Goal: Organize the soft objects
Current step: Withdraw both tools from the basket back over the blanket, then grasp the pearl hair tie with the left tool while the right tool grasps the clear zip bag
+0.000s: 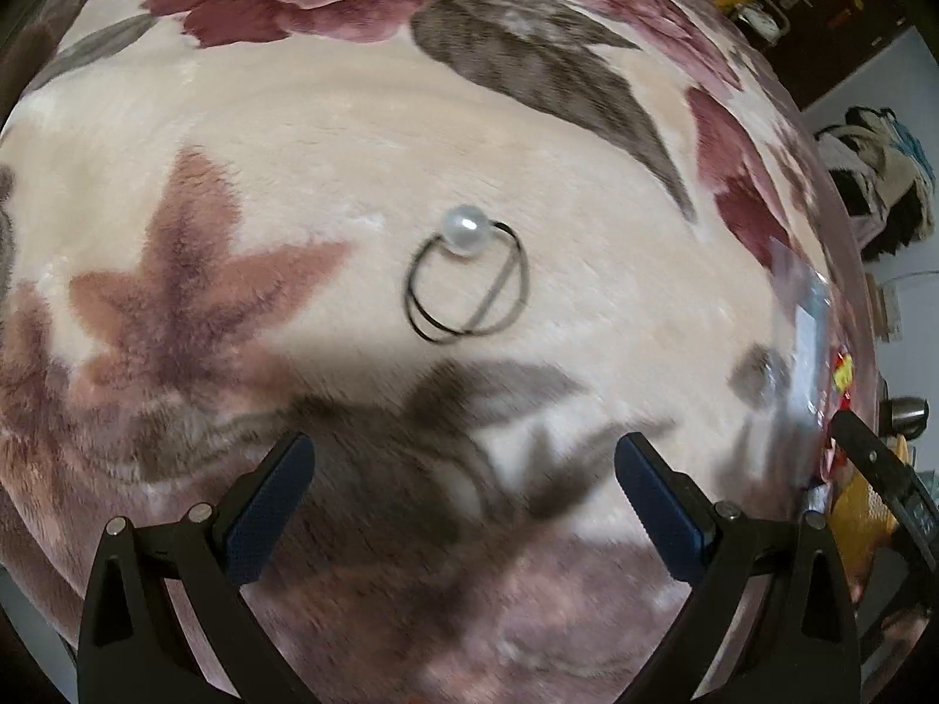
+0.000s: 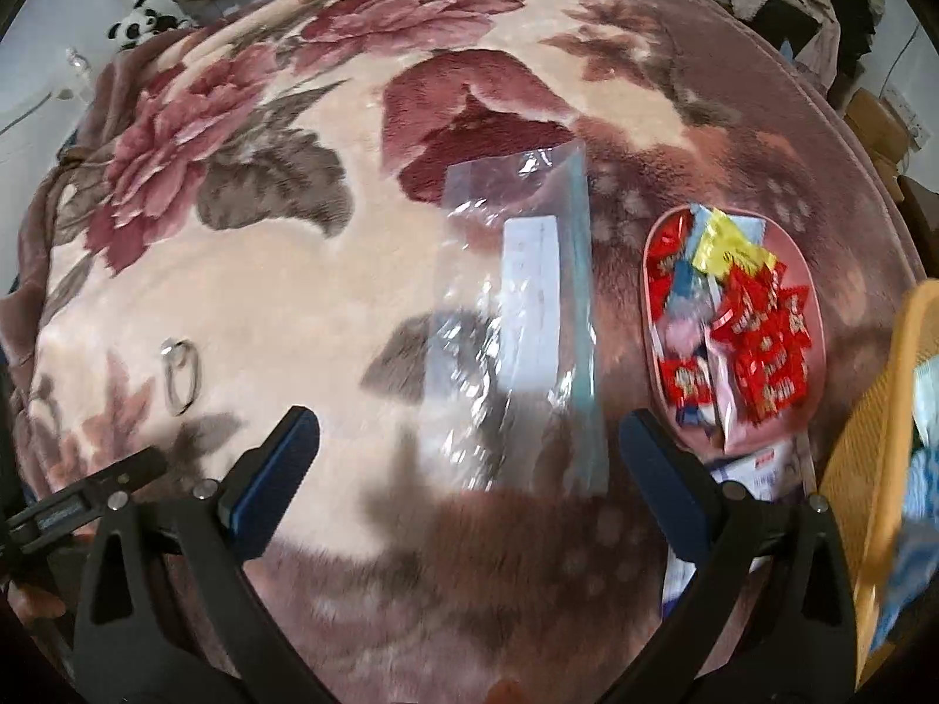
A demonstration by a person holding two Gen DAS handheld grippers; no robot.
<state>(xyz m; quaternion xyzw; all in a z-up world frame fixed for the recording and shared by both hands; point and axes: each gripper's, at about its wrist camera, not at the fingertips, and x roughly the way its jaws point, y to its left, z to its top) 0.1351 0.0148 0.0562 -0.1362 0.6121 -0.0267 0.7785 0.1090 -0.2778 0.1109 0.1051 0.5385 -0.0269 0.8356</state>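
Observation:
A black hair tie (image 1: 466, 281) with a white pearl bead (image 1: 466, 230) lies flat on the floral plush blanket (image 1: 264, 164). My left gripper (image 1: 463, 469) is open and empty, hovering just short of the hair tie. The hair tie also shows small in the right wrist view (image 2: 182, 375) at the left. A clear plastic zip bag (image 2: 516, 328) with a white label lies on the blanket ahead of my right gripper (image 2: 469, 446), which is open and empty. The bag's edge shows in the left wrist view (image 1: 813, 317).
A pink oval tray (image 2: 651, 352) holds several red, yellow and blue sachets. A yellow mesh basket (image 2: 868, 469) stands at the right edge. White packets (image 2: 757, 469) lie beside the tray. The other gripper's body (image 2: 76, 504) is at the left. Clothes pile beyond the bed.

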